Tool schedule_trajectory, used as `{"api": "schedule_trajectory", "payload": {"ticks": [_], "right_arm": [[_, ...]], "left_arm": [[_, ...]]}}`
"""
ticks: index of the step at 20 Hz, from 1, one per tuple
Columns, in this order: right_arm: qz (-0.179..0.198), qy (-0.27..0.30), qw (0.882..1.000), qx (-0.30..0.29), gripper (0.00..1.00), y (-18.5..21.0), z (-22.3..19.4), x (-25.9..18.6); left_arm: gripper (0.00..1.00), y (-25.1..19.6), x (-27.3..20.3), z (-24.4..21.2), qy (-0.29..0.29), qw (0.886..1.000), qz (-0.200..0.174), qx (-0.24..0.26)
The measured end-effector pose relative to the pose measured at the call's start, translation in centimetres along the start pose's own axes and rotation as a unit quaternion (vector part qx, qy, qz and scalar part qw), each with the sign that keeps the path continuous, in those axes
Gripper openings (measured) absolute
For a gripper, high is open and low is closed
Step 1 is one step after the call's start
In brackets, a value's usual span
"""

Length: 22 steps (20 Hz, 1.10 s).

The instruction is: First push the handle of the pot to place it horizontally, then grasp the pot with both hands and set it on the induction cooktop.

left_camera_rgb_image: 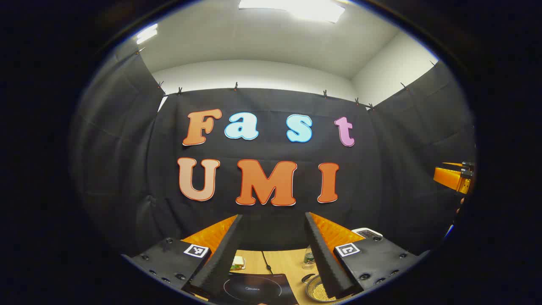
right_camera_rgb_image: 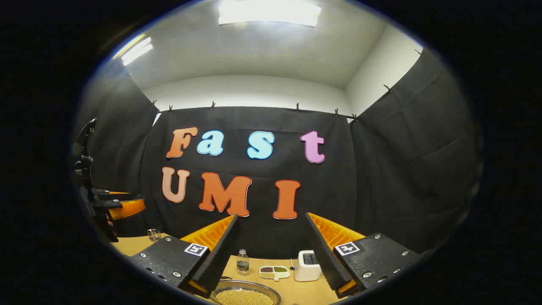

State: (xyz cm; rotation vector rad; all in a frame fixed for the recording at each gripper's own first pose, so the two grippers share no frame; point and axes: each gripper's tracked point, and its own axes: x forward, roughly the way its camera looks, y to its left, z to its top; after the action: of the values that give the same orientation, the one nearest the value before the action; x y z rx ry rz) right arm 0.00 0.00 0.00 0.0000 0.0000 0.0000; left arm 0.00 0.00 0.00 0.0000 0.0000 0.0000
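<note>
Black cloth walls close in a light wooden table (right_camera_rgb_image: 296, 290) under white ceiling lights.

Left gripper view: the left gripper (left_camera_rgb_image: 273, 254) is raised above the table, its fingers spread wide with nothing between them. Between the fingers, from left to right, lie a sandwich on a small plate (left_camera_rgb_image: 238, 263), a flat black induction cooktop with a ring marking (left_camera_rgb_image: 258, 289) with its cord running back, and a small clear plastic bottle (left_camera_rgb_image: 309, 256). Beside the cooktop on its right sits the round metal pot filled with pale yellow beans (left_camera_rgb_image: 316, 291), partly behind the right finger; a dark stub at its upper left rim may be the handle, but which way it points cannot be told.

Right gripper view: the right gripper (right_camera_rgb_image: 271, 256) also hovers with fingers wide and empty. At far left the other gripper shows, then a small clear glass (right_camera_rgb_image: 153, 234) on the table. The pot sits low between the fingers, heaped with beans. Behind it stand the bottle, a white divided dish holding dark, green and pale beans (right_camera_rgb_image: 275, 272), and a white boxy appliance (right_camera_rgb_image: 307, 265).
</note>
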Motion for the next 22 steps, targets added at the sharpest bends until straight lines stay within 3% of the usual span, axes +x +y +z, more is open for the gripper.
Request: {"api": "schedule_trajectory", "payload": {"ticks": [16, 22], "right_arm": [[0.007, 0.009, 1.000, 0.006, 0.94, -1.4, -0.9, -0.6], [0.009, 0.020, 1.000, 0.006, 0.94, -2.0, -1.5, -1.2]], "left_arm": [[0.94, 0.4, 0.6, 1.1, -0.005, 1.000, 0.018, -0.021], [0.93, 0.3, 0.2, 2.5, -0.011, 1.000, 0.021, -0.007]]}}
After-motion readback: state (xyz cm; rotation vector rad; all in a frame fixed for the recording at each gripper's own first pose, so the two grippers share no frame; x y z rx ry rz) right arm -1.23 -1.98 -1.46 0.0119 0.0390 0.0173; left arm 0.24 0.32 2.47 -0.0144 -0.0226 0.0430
